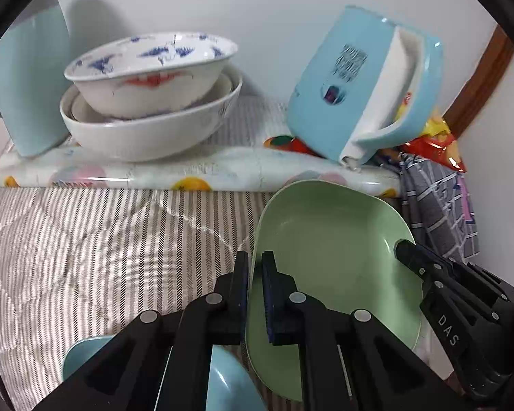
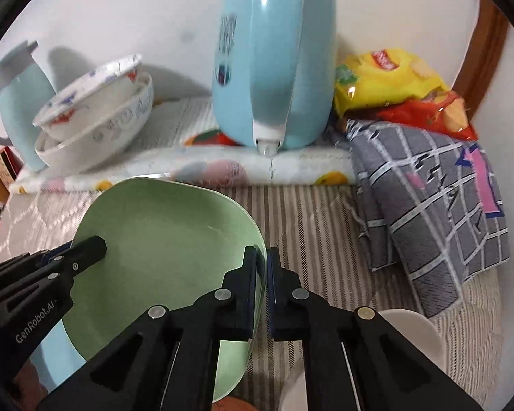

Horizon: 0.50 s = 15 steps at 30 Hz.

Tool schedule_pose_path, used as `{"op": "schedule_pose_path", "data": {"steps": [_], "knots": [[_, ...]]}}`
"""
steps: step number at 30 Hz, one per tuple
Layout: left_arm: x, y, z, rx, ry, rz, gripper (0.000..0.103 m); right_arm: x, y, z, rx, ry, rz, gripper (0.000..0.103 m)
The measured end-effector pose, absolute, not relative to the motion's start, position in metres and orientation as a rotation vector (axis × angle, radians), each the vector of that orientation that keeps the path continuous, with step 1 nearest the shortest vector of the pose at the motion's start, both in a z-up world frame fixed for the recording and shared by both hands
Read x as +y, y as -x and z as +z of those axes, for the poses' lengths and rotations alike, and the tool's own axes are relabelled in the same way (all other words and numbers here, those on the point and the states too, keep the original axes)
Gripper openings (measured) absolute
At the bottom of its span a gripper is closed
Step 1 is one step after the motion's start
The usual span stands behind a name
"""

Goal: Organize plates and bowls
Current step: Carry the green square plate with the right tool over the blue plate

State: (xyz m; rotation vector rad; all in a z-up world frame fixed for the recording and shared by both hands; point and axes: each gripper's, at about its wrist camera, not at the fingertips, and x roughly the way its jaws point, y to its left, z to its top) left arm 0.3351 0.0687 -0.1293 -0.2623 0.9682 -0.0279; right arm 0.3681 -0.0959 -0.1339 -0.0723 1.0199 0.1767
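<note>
Striped, quilted fabric covers the work surface, with a pale wall behind. Both grippers are clamped on one pale green, square-cornered shallow bowl: the left gripper pinches its left rim and the right gripper its right rim, each with one pad inside and one outside the wall. The bowl hangs between them, seemingly lifted clear of the fabric, directly ahead of both sets of fingers. Beyond the grippers, on a fruit-printed mat, stand two nested white ceramic bowls with blue and red painting, well apart from the green one. It looks like thin, stiff plastic or melamine: probably light, smooth and somewhat slippery, unlikely to shatter, though its rim may flex. Opposite rims seem the sound hold, kept level so the bowl cannot swing out of either pinch.
</note>
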Motion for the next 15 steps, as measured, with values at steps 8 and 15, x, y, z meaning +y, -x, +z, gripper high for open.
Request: {"op": "schedule_pose_path", "data": {"steps": [8,15], "knots": [[0.062,-0.3,-0.1,0.919,0.262,-0.045,0.008,-0.112,-0.337,-0.104,0.97,0.017,0.167,0.005],[0.05,-0.266,-0.087,0.896,0.265,-0.057,0.008,-0.126,-0.298,-0.084,0.939,-0.016,0.152,0.005]]}}
